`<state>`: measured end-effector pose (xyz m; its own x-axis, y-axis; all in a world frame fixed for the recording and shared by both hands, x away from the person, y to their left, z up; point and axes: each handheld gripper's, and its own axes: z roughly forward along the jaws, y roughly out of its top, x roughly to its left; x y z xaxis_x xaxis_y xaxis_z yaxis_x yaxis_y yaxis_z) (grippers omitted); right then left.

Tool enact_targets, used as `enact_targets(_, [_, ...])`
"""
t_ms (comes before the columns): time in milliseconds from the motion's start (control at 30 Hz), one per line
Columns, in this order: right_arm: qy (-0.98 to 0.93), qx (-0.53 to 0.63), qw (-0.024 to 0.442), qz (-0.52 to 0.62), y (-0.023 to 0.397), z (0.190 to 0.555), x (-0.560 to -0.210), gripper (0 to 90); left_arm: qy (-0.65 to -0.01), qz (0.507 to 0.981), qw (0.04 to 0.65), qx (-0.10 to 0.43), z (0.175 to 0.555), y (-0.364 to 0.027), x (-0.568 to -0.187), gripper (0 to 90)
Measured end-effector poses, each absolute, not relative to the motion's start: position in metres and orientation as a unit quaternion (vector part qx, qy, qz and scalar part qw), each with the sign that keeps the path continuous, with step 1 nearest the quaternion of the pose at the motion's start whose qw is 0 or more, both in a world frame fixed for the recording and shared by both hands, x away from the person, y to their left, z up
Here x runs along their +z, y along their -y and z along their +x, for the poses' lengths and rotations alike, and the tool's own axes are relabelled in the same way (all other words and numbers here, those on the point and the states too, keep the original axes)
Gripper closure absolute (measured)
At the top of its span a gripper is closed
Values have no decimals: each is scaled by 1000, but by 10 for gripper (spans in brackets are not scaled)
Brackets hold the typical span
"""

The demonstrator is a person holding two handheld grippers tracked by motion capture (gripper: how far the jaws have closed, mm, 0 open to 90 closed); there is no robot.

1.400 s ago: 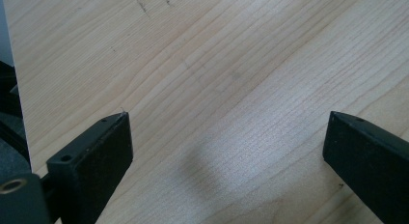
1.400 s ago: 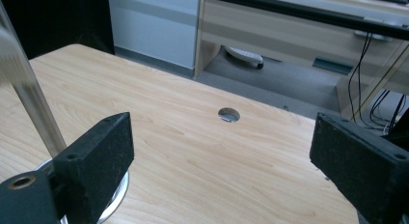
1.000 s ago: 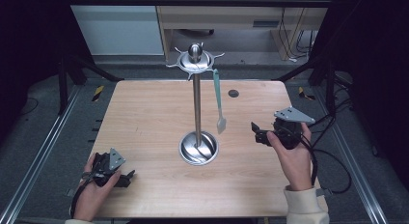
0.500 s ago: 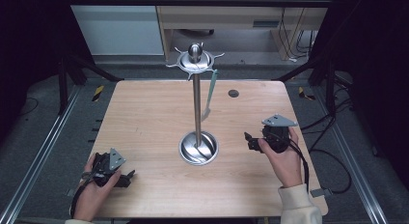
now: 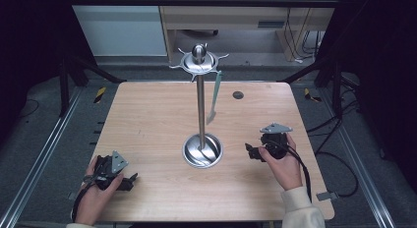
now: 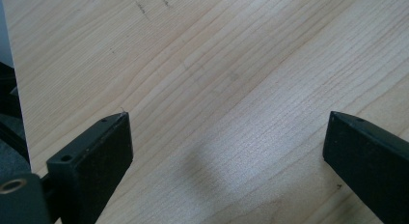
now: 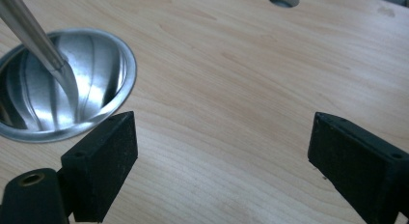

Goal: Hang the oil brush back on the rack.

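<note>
- At the middle of the table stands the rack, a steel pole rising from a round dish base to a crown of hooks.
- From a hook on the rack's right side a pale green utensil hangs, its lower end well above the wood and close beside the pole.
- To the right of the rack's base, near it but apart, the right gripper is held in a hand, its jaws pointing toward the base.
- In the right gripper view the right gripper has its jaws spread wide, with bare wood between them and nothing held; the rack's base lies just beyond the one jaw.
- A small dark hole in the table sits behind and to the right of the rack.
- In front and well to the left of the rack, near the table's near edge, the left gripper rests in the other hand.
- In the left gripper view the left gripper is likewise wide open over bare wood, gripping nothing.
</note>
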<state>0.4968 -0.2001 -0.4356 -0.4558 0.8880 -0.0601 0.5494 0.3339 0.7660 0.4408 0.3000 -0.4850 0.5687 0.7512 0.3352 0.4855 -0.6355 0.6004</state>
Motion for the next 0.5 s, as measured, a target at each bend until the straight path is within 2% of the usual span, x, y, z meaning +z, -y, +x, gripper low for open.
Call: enact_targets(500, [-794,329,218,462,198,504,-467,113,-361,856,226,292,441,-299,-485,32])
